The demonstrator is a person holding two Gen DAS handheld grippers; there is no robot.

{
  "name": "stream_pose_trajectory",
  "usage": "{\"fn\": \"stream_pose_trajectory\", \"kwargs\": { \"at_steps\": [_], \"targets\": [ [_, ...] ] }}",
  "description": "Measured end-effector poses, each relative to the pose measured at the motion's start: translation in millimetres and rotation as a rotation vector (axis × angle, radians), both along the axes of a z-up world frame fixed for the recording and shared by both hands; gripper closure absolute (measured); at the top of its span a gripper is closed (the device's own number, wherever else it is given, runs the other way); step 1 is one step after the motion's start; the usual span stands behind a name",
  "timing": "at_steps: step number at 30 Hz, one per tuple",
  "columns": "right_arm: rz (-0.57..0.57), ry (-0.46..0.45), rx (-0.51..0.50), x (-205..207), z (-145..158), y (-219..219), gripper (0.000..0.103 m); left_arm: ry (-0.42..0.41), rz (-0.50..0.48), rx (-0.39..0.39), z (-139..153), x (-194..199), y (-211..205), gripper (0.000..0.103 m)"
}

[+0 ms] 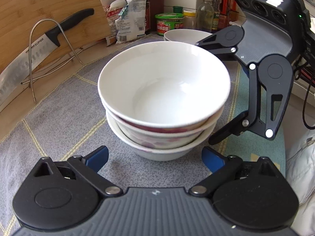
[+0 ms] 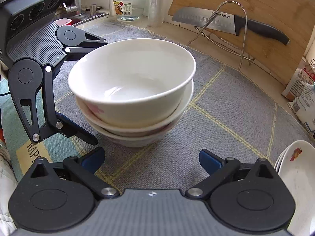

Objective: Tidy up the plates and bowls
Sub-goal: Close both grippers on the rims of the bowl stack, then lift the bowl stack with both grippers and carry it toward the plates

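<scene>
Left gripper [image 1: 155,158]: jaws spread wide, nothing between the blue pads, angled down toward the stack of bowls [image 1: 163,106], which stands just ahead of its fingertips. Right gripper [image 2: 151,160]: jaws likewise spread, empty, tilted down at the same stack from the opposite side. Each gripper shows in the other's view, flanking the stack without touching it.

Stack: three nested bowls, white one on top, sitting on the grey mat [image 1: 59,118]. Another white bowl [image 1: 185,35] sits further back, near the jars. Plates [image 2: 297,177] lie at the right gripper's right edge. Behind: cutting board [image 2: 265,9], knife [image 2: 226,22] on a wire rack [image 2: 244,39].
</scene>
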State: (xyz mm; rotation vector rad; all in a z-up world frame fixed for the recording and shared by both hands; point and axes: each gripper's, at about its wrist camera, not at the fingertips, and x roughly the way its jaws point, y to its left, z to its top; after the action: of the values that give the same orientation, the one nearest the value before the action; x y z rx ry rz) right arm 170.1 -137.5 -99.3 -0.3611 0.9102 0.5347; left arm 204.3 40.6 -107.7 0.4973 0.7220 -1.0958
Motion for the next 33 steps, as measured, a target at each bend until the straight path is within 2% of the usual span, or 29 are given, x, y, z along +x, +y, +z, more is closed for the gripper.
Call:
{"fn": "stream_pose_trajectory", "kwargs": {
  "at_steps": [8, 14, 22, 33],
  "targets": [
    [0.116, -0.007, -0.022, 12, 9, 10, 0.001, -0.013, -0.135, 0.016, 2, 10, -2, 0.015],
    [0.21, -0.003, -0.033, 18, 13, 13, 0.008, -0.006, -0.215, 0.054, 2, 13, -7, 0.025],
    [0.273, 0.017, -0.02, 22, 14, 14, 0.016, 0.015, -0.255, 0.069, 4, 21, -11, 0.027],
    [0.265, 0.02, -0.017, 21, 15, 14, 0.017, 0.019, -0.263, 0.085, 4, 23, -15, 0.027]
  ]
}}
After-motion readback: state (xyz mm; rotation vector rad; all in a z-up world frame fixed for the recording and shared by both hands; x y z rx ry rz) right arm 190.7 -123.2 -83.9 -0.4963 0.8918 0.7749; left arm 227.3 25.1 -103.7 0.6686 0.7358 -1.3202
